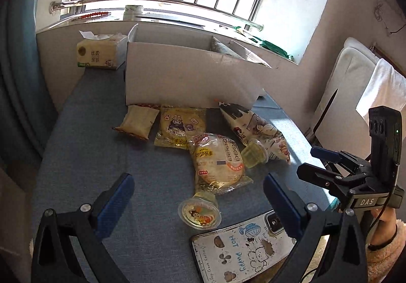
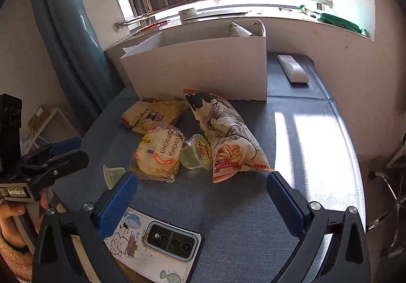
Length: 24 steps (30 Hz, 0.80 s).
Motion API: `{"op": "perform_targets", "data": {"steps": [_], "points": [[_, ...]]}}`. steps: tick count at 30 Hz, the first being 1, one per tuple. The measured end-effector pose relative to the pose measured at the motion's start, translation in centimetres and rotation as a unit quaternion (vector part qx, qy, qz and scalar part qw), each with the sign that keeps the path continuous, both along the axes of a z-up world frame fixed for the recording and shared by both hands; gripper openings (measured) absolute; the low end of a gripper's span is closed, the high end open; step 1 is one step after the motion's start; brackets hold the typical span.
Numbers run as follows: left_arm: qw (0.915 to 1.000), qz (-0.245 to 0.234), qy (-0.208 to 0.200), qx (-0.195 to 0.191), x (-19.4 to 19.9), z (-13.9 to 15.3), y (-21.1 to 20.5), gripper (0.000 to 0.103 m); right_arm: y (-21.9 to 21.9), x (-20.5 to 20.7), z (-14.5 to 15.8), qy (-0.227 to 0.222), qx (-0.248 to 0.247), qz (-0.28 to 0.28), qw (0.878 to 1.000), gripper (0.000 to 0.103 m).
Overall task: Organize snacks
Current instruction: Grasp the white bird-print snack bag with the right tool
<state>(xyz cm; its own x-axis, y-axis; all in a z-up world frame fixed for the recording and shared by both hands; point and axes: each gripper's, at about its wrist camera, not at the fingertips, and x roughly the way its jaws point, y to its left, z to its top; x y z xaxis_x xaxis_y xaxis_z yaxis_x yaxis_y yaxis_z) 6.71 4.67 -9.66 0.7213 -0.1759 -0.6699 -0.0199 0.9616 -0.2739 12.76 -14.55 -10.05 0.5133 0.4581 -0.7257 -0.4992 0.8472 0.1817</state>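
We hold both tools above a blue-grey table, where a white cardboard box stands open at the back and the snacks lie loose in front of it. Largest is the cartoon-printed bag, leaning against the box; next the Lay's pack, overlapping a yellow packet, then a beige pillow pack and two jelly cups, one on its side and one nearest us. The left gripper and the right gripper both stand wide apart, holding nothing.

We judge the jelly cups the risk: round and slick, they could roll off or squirt free under a pinch, and the phone lies close enough to be knocked.

Only the left view shows a tissue pack; only the right shows a white remote.
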Motion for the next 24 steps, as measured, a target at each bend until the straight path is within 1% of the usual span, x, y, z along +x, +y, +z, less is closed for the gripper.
{"op": "perform_targets", "data": {"steps": [2, 4, 6, 8, 11, 13, 15, 17, 19, 20, 21, 22, 23, 24], "points": [[1.0000, 0.000, 0.000, -0.003, -0.1, 0.0, 0.2, 0.103, 1.0, 0.9, 0.5, -0.013, -0.011, 0.007, 1.000, 0.103], [0.9999, -0.001, 0.000, -0.013, -0.2, 0.0, 0.3, 0.103, 2.0, 2.1, 0.7, -0.015, -0.025, 0.018, 0.999, 0.103], [0.9999, -0.001, 0.001, -0.011, -0.2, 0.0, 0.3, 0.103, 3.2, 3.6, 0.7, -0.018, -0.044, 0.036, 0.998, 0.103], [0.9999, -0.002, 0.000, -0.010, -0.2, 0.1, 0.3, 0.103, 4.3, 5.4, 0.6, -0.017, -0.067, 0.036, 0.997, 0.103], [0.9999, 0.001, -0.003, -0.013, -0.3, 0.1, 0.6, 0.103, 5.6, 8.8, -0.3, 0.012, -0.095, 0.030, 0.995, 0.103], [0.9999, 0.006, -0.001, -0.014, -0.4, 0.0, 0.9, 0.103, 6.3, 10.3, -1.1, 0.022, -0.106, 0.041, 0.993, 0.103], [0.9996, 0.007, 0.001, -0.027, -0.6, -0.1, 1.4, 0.103, 6.7, 11.7, -2.1, 0.041, -0.126, 0.035, 0.991, 0.103], [0.9994, 0.010, 0.004, -0.033, -0.7, -0.3, 1.8, 0.103, 6.7, 12.8, -3.1, 0.068, -0.117, 0.032, 0.990, 0.103], [0.9994, 0.017, 0.007, -0.028, -0.7, -0.5, 2.2, 0.103, 6.8, 13.3, -4.1, 0.084, -0.124, 0.034, 0.988, 0.103], [0.9993, 0.019, 0.008, -0.030, -0.7, -0.6, 2.3, 0.103, 6.9, 13.3, -4.4, 0.084, -0.129, 0.034, 0.987, 0.100], [0.9992, 0.020, 0.010, -0.034, -0.6, -0.7, 2.5, 0.103, 6.9, 13.2, -4.8, 0.089, -0.130, 0.037, 0.987, 0.082], [0.9991, 0.021, 0.011, -0.036, -0.6, -0.8, 2.6, 0.103, 6.8, 13.2, -5.1, 0.097, -0.124, 0.039, 0.987, 0.050], [0.9990, 0.023, 0.012, -0.036, -0.6, -0.9, 2.7, 0.103, 6.6, 13.2, -5.3, 0.104, -0.115, 0.041, 0.987, 0.050], [0.9991, 0.023, 0.014, -0.034, -0.6, -1.0, 2.7, 0.103, 6.5, 13.0, -5.3, 0.099, -0.113, 0.040, 0.988, 0.048]]}}
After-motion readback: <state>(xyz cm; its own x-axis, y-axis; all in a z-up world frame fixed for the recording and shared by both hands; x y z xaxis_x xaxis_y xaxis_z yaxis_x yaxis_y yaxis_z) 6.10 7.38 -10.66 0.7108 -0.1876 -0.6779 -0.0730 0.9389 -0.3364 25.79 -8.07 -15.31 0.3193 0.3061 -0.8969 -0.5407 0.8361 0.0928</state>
